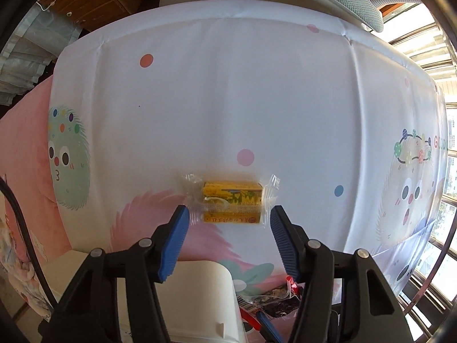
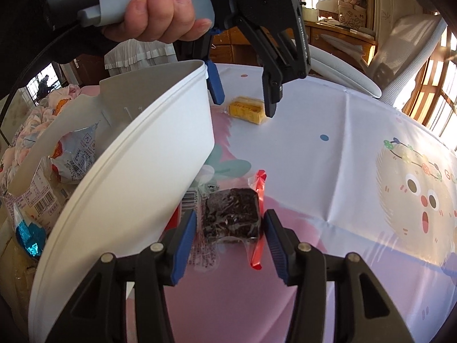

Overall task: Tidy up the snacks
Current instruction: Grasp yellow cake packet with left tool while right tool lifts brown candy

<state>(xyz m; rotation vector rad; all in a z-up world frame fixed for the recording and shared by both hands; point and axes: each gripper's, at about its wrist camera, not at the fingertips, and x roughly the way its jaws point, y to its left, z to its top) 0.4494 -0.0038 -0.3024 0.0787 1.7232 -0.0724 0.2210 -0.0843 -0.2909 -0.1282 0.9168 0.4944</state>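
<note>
two loose snacks on the cloth. one: small yellow block snack in a clear crinkly wrapper (image 1: 232, 203), lying flat on the white cartoon-print tablecloth (image 1: 228, 100), mid-table beside a pink dot. two: dark brown square cake in a clear wrapper with a red tear strip (image 2: 232, 214), nearer the table edge, just beside the white plastic tub (image 2: 137, 165).

left gripper (image 1: 230, 214) hangs over the yellow snack, blue-padded fingers (image 1: 174, 243) spread wide, one either side of the wrapper ends, gripping nothing; contact with the wrapper can't be judged. right wrist view shows the same gripper from the front, one blue pad and one black finger straddling the yellow block, a bare hand (image 2: 160, 14) on its grey handle.

right gripper (image 2: 230, 223) straddles the brown cake, fingers apart, wider than the cake, nothing clamped.

one tub, tilted in view, rim cut off by the frame. inside: at least three wrapped packets (image 2: 74, 154) (pale blue, clear with barcode, shiny blue), count unsure since they overlap and the wall hides the rest.

print on the wrappers is too small to read. a grey mesh chair (image 2: 400, 57) stands past the table's far edge, partly cropped.
</note>
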